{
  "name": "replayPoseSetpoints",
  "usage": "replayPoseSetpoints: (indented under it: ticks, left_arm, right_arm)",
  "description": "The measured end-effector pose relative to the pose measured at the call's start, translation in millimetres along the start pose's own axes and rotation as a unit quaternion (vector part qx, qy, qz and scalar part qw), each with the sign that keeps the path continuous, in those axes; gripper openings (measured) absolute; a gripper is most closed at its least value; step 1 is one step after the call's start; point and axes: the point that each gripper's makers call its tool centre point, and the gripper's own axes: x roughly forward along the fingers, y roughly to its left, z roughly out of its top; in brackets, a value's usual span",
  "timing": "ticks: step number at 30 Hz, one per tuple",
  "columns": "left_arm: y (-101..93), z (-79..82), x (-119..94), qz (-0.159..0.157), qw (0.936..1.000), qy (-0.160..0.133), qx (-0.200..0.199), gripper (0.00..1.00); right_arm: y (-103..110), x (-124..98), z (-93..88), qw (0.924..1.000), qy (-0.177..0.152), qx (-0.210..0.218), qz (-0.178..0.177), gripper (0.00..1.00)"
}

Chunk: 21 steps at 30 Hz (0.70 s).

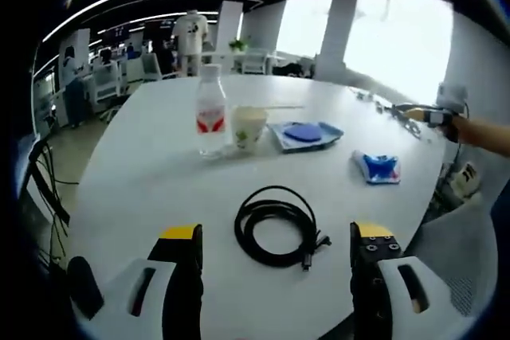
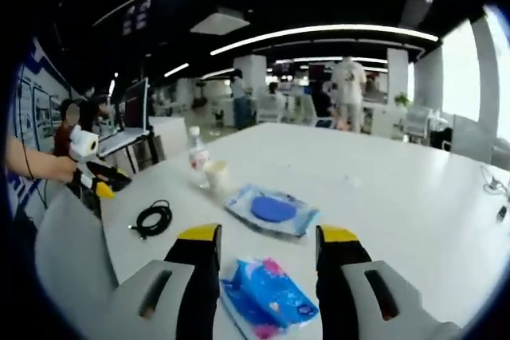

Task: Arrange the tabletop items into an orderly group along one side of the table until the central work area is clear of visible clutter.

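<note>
Left gripper view: the left tongs [image 1: 276, 256] hang released over a white counter [image 1: 143, 189], a coiled black cable [image 1: 277, 224] lying just ahead between their jaws. Farther off stand a water bottle [image 1: 210, 111] and paper cup [image 1: 248, 128], touching or nearly so. Right gripper view: the right tongs [image 2: 268, 254] gape around a blue wipes packet [image 2: 268, 296], apparently not gripping it. Beyond lies a clear-wrapped blue pad [image 2: 272, 209].

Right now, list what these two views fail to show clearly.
- Water bottle label: too small to read, left gripper view.
- Blue packet: near end cut off by the bottom edge, right gripper view.
- Paper cup contents: hidden by its wall.
- Left gripper jaw state: too small, right gripper view.
</note>
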Motion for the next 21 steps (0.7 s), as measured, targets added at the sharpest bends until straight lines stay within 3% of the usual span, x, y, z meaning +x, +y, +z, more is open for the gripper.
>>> replayPoseSetpoints:
  ticks: [8, 21]
  left_arm:
    - [-3.7, 7.4, 6, -0.026, 0.9995, -0.002, 0.017, 0.75]
    - [-5.7, 10.8, 7, -0.069, 0.9966, 0.000, 0.044, 0.74]
  right_arm:
    - [0, -15, 3.6, 0.9995, -0.010, 0.002, -0.029, 0.45]
    - [17, -49, -21.3, 0.9981, 0.008, 0.001, -0.060, 0.44]
